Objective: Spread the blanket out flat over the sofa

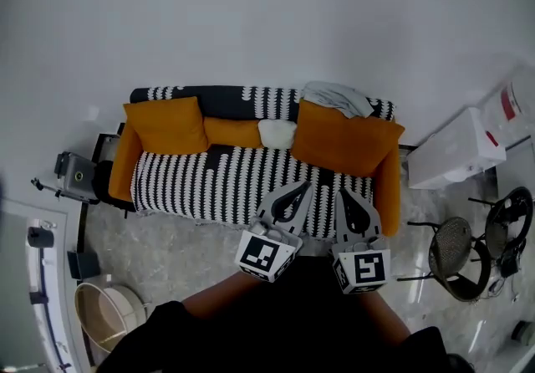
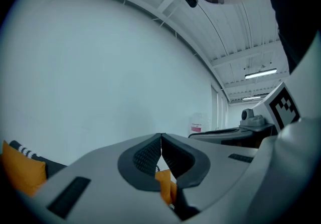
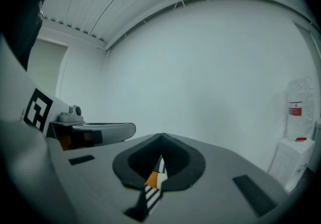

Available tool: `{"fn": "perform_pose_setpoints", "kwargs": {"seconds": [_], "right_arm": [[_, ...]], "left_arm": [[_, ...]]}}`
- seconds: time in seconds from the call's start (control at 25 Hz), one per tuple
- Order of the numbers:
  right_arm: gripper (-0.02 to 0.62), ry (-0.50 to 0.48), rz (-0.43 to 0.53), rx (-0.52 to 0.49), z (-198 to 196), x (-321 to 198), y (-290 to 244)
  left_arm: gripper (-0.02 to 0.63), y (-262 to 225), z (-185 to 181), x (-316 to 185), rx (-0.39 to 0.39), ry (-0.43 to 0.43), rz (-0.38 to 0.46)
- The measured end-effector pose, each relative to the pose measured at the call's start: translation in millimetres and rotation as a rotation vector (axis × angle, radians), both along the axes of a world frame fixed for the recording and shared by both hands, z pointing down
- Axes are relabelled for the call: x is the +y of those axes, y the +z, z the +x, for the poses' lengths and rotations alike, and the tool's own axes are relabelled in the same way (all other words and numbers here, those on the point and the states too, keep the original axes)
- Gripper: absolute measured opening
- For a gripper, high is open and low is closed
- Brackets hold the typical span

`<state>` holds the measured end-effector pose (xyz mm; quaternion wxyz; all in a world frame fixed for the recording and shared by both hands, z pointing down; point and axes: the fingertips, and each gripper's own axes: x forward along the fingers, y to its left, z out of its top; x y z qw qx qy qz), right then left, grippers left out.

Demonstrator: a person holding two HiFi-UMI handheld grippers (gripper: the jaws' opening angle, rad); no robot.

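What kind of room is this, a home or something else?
Likely a staged living-room corner in a plain studio or lab, not a home: a striped sofa with orange cushions and a crumpled grey blanket stands against a bare white wall, under strip lights.

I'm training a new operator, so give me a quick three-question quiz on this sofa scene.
1. True or false: the blanket is spread flat over the sofa.
2. Where on the sofa is the blanket? A) flat on the seat B) bunched on the back, right end C) draped over the left armrest
3. Fill in: the left gripper and the right gripper are both ____.
Key: 1 false; 2 B; 3 shut.
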<state>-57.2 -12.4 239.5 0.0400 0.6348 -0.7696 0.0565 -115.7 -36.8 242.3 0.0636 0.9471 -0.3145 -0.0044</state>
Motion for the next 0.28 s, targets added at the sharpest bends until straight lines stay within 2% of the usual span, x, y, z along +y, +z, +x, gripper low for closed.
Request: {"fn": "perform_pose_setpoints", "kwargs": {"seconds": [0.12, 0.28], "right_arm": [[0.035, 0.009, -0.003, 0.011, -2.1, 1.3, 2.8], [0.035, 0.006, -0.005, 0.025, -10.4, 1.7, 6.7]], "left_arm": [[0.016, 0.7, 2.2, 1.5, 0.027, 0.024, -0.003], [0.016, 0.1, 6.9, 10.3, 0.085, 0.111, -0.014]]}}
